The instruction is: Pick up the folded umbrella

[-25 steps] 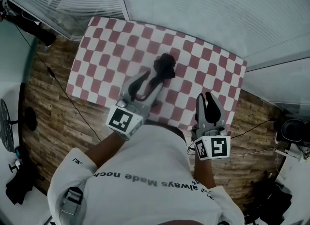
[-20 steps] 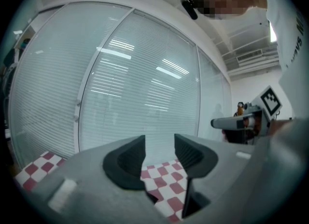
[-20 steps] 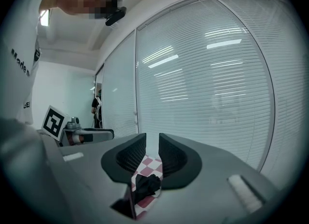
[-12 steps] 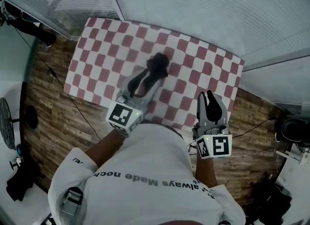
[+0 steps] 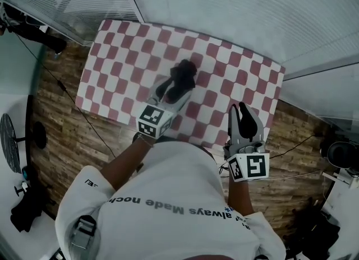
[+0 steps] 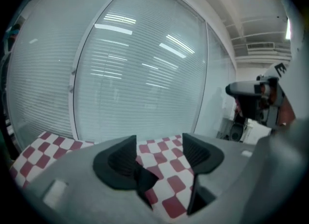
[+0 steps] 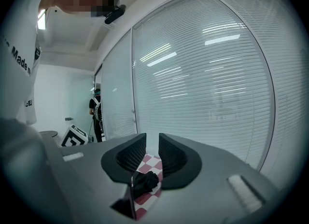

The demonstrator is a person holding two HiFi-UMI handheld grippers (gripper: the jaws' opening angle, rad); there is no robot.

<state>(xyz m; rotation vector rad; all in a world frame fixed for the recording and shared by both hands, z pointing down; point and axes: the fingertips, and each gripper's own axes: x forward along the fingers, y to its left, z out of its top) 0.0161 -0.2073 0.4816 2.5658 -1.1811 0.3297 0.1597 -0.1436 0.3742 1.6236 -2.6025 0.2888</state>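
The folded black umbrella [image 5: 184,73] lies on the red-and-white checked tablecloth [image 5: 112,57], near the middle. My left gripper [image 5: 176,87] is low over its near end, one finger on each side. Its jaws have just been opening and are now open. In the left gripper view the umbrella's end [image 6: 144,179] sits low between the jaws of the left gripper [image 6: 159,155], against the left one, with cloth showing through the gap. My right gripper [image 5: 240,109] hovers at the table's near right edge, shut and empty. The right gripper view shows the right gripper [image 7: 152,153] pointing at the umbrella [image 7: 145,182].
Glass walls with white blinds [image 5: 235,12] stand right behind the table. Wood floor [image 5: 67,130] with cables surrounds it. A black stand [image 5: 11,141] is at the left and dark gear [image 5: 339,152] at the right. A person [image 7: 95,112] stands far off.
The left gripper has sunk toward the table and moved forward along the umbrella, and its jaws have spread apart. The right gripper has stayed almost still.
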